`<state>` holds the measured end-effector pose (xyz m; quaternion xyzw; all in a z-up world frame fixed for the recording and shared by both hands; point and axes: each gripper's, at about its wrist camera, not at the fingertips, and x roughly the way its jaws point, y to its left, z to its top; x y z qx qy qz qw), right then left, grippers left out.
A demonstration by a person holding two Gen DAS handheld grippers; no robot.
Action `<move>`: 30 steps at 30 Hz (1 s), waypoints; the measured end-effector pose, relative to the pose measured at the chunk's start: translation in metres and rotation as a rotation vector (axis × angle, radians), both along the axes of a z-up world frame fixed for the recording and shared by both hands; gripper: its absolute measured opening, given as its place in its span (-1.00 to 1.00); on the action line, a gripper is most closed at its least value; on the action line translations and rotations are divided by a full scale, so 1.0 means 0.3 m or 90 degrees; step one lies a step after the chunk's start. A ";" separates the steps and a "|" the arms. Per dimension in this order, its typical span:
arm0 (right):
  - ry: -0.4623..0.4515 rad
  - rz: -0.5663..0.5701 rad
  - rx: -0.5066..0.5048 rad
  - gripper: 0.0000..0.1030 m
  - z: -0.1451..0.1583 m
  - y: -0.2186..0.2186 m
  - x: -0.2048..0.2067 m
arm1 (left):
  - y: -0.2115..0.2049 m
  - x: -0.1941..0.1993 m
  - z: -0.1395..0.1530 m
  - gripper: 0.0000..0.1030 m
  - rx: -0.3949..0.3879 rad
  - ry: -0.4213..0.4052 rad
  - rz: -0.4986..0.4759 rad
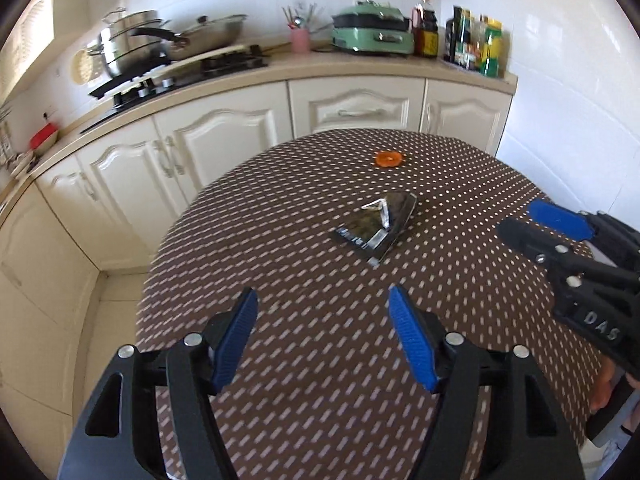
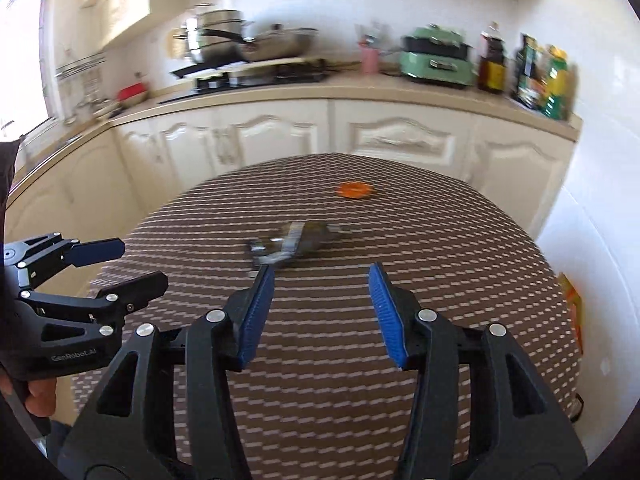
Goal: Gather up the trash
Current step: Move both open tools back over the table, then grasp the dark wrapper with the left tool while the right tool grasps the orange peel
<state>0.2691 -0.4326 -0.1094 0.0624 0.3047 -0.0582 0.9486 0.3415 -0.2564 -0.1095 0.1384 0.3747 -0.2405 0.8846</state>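
A torn dark foil snack wrapper point(image 1: 376, 226) lies flat near the middle of the brown dotted table point(image 1: 320, 360); it shows blurred in the right wrist view point(image 2: 298, 242). An orange scrap point(image 1: 389, 158) point(image 2: 354, 190) sits farther back on the cloth. My left gripper point(image 1: 322, 300) hovers above the near part of the table, open, blue pads empty, short of the wrapper. My right gripper point(image 2: 320, 274) is open and empty too, just in front of the wrapper. Each gripper appears in the other's view: the right one point(image 1: 532, 220), the left one point(image 2: 136, 264).
Behind the table runs a cream kitchen counter point(image 1: 360, 68) with cabinets, a hob with pots point(image 1: 132, 44), a pink utensil cup point(image 1: 301, 40), a green cooker point(image 1: 374, 32) and bottles point(image 1: 476, 44). A white wall stands to the right. Tiled floor point(image 1: 116, 296) shows left of the table.
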 end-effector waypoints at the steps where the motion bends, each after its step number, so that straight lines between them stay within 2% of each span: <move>1: 0.007 -0.007 0.008 -0.02 -0.011 -0.039 0.010 | -0.030 0.011 -0.010 0.30 0.004 0.003 -0.004; 5: 0.031 -0.017 0.019 -0.01 -0.061 -0.119 0.040 | -0.134 0.055 -0.043 0.32 0.023 -0.001 -0.019; 9: 0.053 -0.016 0.030 -0.01 -0.093 -0.172 0.090 | -0.224 0.140 -0.096 0.32 0.045 0.021 -0.020; 19: 0.095 -0.005 0.046 0.00 -0.138 -0.239 0.241 | -0.347 0.267 -0.182 0.32 0.081 0.051 -0.030; 21: 0.100 -0.002 0.047 0.01 -0.138 -0.246 0.279 | -0.344 0.288 -0.177 0.01 0.055 0.065 -0.037; 24: 0.106 0.002 0.042 0.02 -0.136 -0.248 0.335 | -0.333 0.326 -0.159 -0.22 0.035 0.073 -0.033; 26: 0.109 0.007 0.042 0.02 -0.134 -0.244 0.382 | -0.316 0.353 -0.137 -0.50 0.015 0.070 -0.026; 30: 0.111 0.010 0.038 0.04 -0.133 -0.233 0.475 | -0.283 0.435 -0.113 -0.56 -0.007 0.065 0.005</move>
